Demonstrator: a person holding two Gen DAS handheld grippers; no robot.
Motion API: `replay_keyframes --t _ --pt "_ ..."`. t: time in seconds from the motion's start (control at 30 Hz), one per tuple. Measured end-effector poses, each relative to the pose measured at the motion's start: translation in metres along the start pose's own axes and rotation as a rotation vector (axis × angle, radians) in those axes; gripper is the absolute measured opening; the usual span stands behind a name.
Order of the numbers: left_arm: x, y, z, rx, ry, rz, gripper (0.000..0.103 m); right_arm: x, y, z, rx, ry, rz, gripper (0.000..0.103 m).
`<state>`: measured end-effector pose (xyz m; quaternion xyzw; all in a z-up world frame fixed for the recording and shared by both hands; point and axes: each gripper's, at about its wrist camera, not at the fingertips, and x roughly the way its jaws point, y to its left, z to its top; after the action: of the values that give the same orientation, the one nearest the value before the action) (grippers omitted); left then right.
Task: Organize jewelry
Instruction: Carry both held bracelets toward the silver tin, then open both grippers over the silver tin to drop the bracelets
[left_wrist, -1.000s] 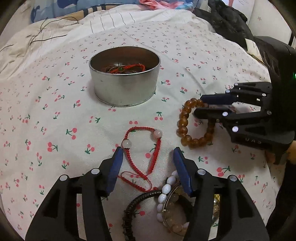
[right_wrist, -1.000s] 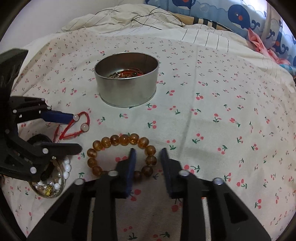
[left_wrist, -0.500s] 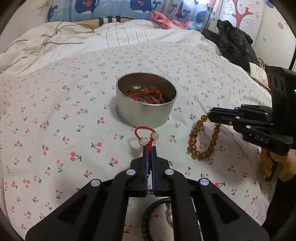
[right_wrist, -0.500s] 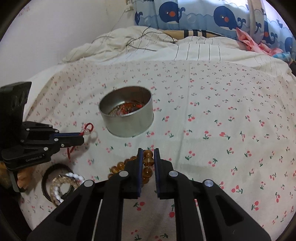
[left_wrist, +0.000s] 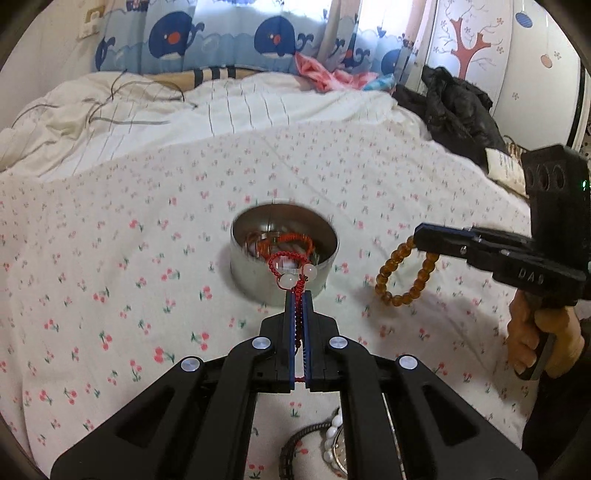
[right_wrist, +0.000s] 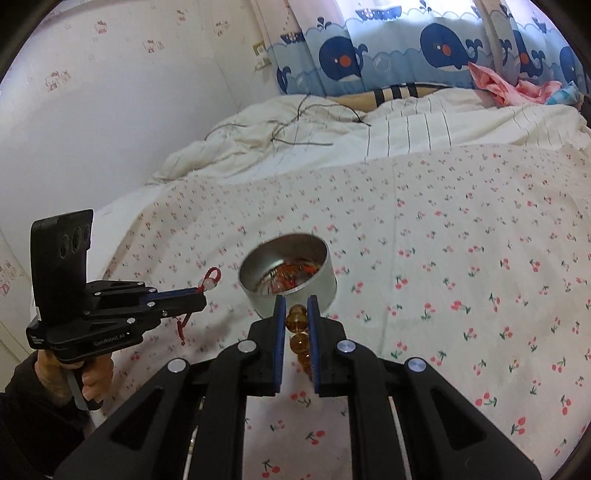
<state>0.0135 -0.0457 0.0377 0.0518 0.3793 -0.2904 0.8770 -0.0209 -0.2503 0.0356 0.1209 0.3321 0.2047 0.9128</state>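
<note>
Left wrist view: the left gripper (left_wrist: 298, 295) pinches a red braided cord bracelet with pale beads (left_wrist: 291, 273), lifted before the round silver metal tin (left_wrist: 283, 273) on the cherry-print bedsheet (left_wrist: 110, 258). The right gripper (right_wrist: 296, 301) clamps an amber bead bracelet (left_wrist: 406, 275), hanging clear of the sheet.

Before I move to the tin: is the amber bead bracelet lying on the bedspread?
No, the amber bead bracelet hangs in the air from the right gripper, clear of the bedspread.
</note>
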Motion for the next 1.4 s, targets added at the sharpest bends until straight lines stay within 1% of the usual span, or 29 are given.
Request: replay_keyframes --t 0.17,0.33,0.63,0.77,0.9,1.03,1.23,1.27,1.33,1.4 --pt "0.006 -0.002 0.02 0.022 -0.016 -0.003 0.003 -0.002 0.006 0.008 -0.013 -0.034 0.036 0.012" --pt "0.018 -0.001 0.032 0.023 -0.012 0.002 0.003 -0.002 0.01 0.02 -0.023 -0.071 0.064 0.012" --pt "0.038 0.002 0.044 0.015 -0.003 0.009 0.003 0.008 0.012 0.036 -0.006 -0.084 0.081 0.012" --pt "0.053 0.003 0.051 -0.001 0.016 0.016 0.003 0.01 0.013 0.038 -0.008 -0.088 0.08 0.012" --pt "0.061 0.005 0.048 -0.009 0.043 0.022 0.003 0.011 0.012 0.038 -0.002 -0.085 0.081 0.012" --pt "0.064 0.008 0.046 -0.018 0.053 0.024 0.003 0.012 0.013 0.037 0.0 -0.08 0.084 0.012" --pt "0.071 0.012 0.044 -0.031 0.083 0.036 0.004 0.017 0.016 0.044 0.0 -0.083 0.099 0.012" --pt "0.072 0.013 0.043 -0.032 0.09 0.04 0.005 0.019 0.017 0.046 0.0 -0.084 0.104 0.012" --pt "0.072 0.015 0.043 -0.037 0.097 0.055 0.011 0.025 0.019 0.051 0.004 -0.086 0.117 0.012" --pt "0.068 0.017 0.044 -0.048 0.089 0.061 0.03 0.031 0.022 0.057 0.005 -0.088 0.125 0.012"
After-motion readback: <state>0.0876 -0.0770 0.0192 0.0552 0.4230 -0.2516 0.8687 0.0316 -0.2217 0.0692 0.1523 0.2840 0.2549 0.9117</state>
